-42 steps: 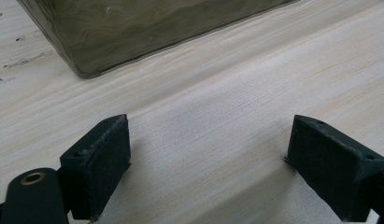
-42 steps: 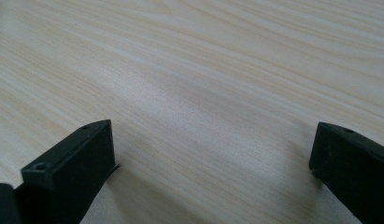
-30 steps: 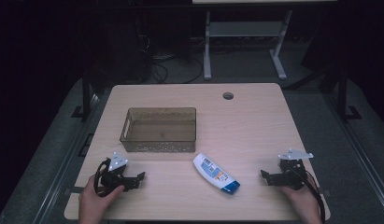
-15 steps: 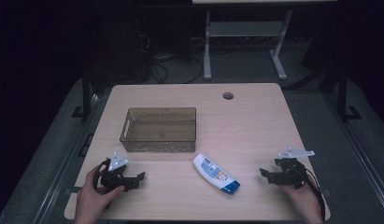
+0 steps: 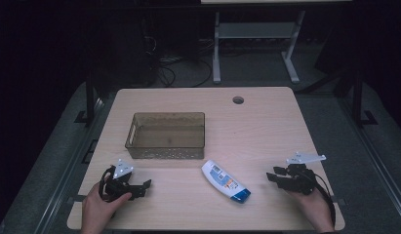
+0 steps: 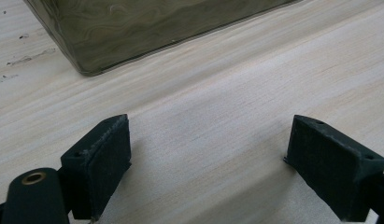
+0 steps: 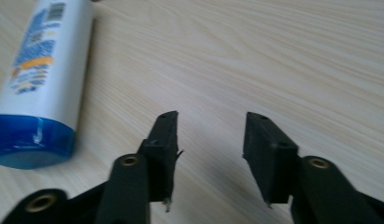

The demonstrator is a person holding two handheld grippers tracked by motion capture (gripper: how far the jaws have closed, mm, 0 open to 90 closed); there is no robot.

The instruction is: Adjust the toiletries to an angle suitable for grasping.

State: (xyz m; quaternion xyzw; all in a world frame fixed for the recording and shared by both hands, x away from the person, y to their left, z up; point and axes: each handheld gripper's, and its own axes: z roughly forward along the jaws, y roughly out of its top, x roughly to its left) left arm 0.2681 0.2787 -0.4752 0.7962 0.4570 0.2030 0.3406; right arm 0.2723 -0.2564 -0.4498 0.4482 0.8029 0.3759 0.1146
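Note:
A white bottle with a blue cap [image 5: 226,181] lies on its side on the wooden table [image 5: 266,131], cap toward the front edge. My right gripper [image 5: 270,178] hovers low at the front right and points left at the bottle, a hand's width short of it. Its jaws have just been closing and stand partly open with nothing between them [image 7: 210,135]. The bottle [image 7: 40,88] lies off to the left of them. My left gripper [image 5: 145,188] rests at the front left, jaws wide open over bare wood [image 6: 208,163].
A translucent brown bin [image 5: 164,152] stands empty at the table's middle left, just beyond the left gripper; its corner [image 6: 133,28] is close ahead. A cable hole [image 5: 238,100] sits near the far edge. Dark floor and desk legs lie beyond.
The right gripper has edged slightly left toward the bottle and its jaws look narrower. The left gripper, bottle and bin have stayed put.

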